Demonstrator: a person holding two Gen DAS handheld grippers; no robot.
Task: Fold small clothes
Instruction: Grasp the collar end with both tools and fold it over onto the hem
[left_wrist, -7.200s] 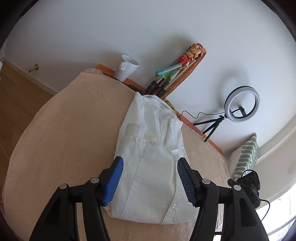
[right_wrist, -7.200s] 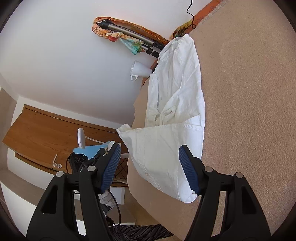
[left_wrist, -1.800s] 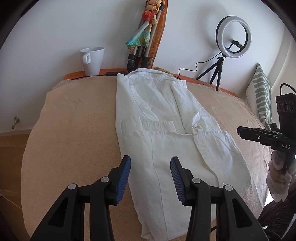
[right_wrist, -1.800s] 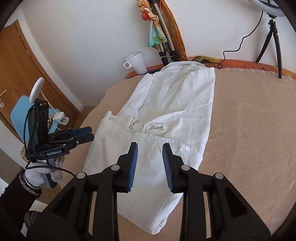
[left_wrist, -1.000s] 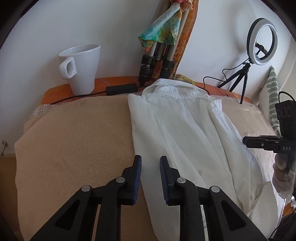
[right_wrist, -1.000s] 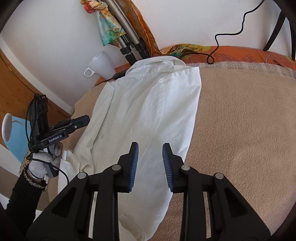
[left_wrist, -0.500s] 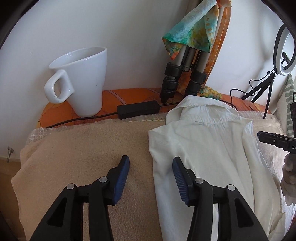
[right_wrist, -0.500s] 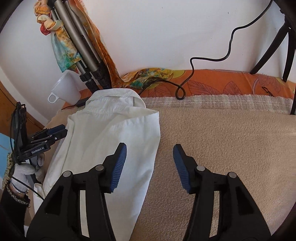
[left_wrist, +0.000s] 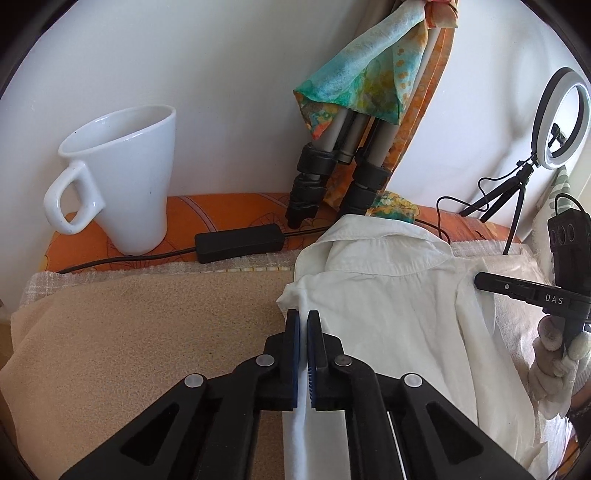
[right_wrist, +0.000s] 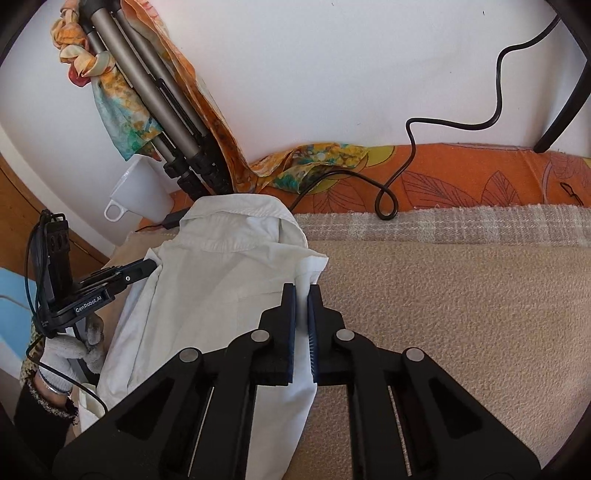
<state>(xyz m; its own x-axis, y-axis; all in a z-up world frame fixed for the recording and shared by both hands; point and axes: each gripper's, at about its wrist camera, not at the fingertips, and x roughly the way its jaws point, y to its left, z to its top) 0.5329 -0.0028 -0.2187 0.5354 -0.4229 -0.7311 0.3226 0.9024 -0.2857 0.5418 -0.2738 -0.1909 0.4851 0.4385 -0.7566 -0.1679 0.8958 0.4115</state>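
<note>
Two grips set | left gripper (left_wrist: 303, 325) clamps left shoulder corner of white cotton collared shirt (left_wrist: 388, 306), right gripper (right_wrist: 302, 299) clamps right corner | shirt lies ahead on beige blanket (right_wrist: 443, 295) | likely hold for lengthwise fold

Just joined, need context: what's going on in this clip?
A person with a handheld gripper in each hand is folding a white shirt laid on a beige blanket. The left gripper is shut on the shirt's edge at one shoulder, and the right gripper is shut on the opposite shoulder edge, both just below the collar. A white mug and tripod legs stand behind the collar, untouched.
</note>
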